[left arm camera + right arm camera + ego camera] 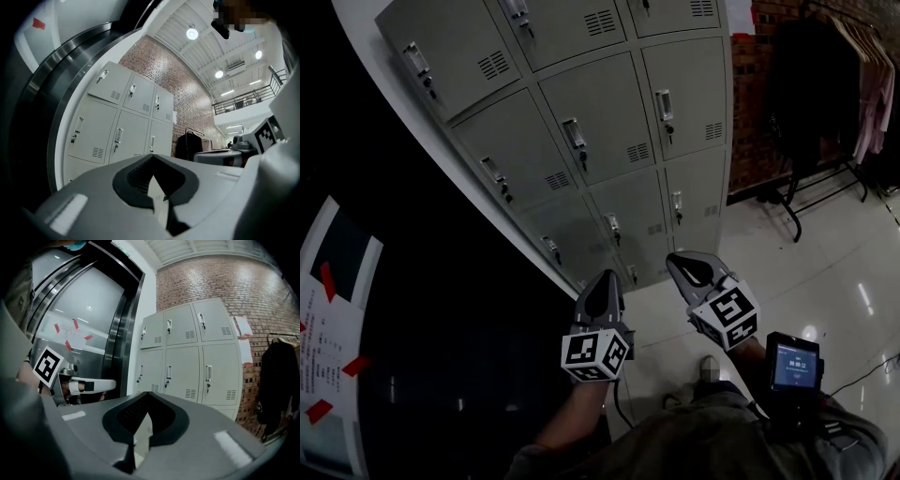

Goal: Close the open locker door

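1. Lockers [600,122], from 12 o'clock to the centre of the head view: pale grey doors, each with a small patch of dark slotted vents.
2. Brick wall [755,112], at 1 o'clock: red-brown with paler mortar lines.
3. Floor [825,262], at 3 o'clock: glossy off-white with bright reflections.
4. Left gripper [605,278] and right gripper [677,260], near 6 o'clock: grey bodies, black inner faces, and cubes covered in black-and-white square markers.
5. Hanging clothes at 2 o'clock: dark garments [806,94] beside pink garments [872,84].
6. Paper sheet [328,347], at 8 o'clock: white with red tape pieces.
7. Device screen [793,364], at 5 o'clock: blue-lit in a black case.
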Action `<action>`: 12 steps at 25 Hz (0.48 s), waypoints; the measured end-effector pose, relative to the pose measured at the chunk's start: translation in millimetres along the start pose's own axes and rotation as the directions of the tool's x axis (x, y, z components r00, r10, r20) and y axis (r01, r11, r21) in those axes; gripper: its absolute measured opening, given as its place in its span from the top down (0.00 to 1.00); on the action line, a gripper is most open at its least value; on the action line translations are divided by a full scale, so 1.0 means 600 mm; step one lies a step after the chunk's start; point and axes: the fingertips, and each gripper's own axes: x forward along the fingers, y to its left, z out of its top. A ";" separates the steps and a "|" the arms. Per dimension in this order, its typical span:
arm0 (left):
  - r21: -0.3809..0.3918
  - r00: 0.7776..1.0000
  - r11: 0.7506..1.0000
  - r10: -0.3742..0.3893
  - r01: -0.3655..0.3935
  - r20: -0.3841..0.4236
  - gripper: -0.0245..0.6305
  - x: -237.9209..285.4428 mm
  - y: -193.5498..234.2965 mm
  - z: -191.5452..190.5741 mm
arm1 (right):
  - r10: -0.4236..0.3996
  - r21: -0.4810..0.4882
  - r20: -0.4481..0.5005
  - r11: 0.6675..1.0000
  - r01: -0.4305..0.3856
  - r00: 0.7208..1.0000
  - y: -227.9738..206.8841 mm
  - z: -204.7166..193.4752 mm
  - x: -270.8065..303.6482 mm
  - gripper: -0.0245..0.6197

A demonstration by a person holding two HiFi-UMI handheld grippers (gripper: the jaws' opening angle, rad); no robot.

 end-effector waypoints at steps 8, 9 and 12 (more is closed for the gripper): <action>0.002 1.000 1.000 -0.013 0.013 0.022 0.97 -0.021 -0.029 0.018 | -0.006 -0.001 -0.010 1.000 0.006 1.000 0.017 0.004 -0.052 0.95; 0.004 1.000 1.000 -0.014 0.014 0.024 0.97 -0.021 -0.034 0.021 | -0.005 -0.003 -0.010 1.000 0.005 1.000 0.015 0.005 -0.056 0.95; 0.015 0.999 1.000 -0.013 0.013 0.029 0.97 -0.016 -0.046 0.026 | -0.002 -0.006 -0.005 1.000 0.002 1.000 0.006 0.010 -0.063 0.95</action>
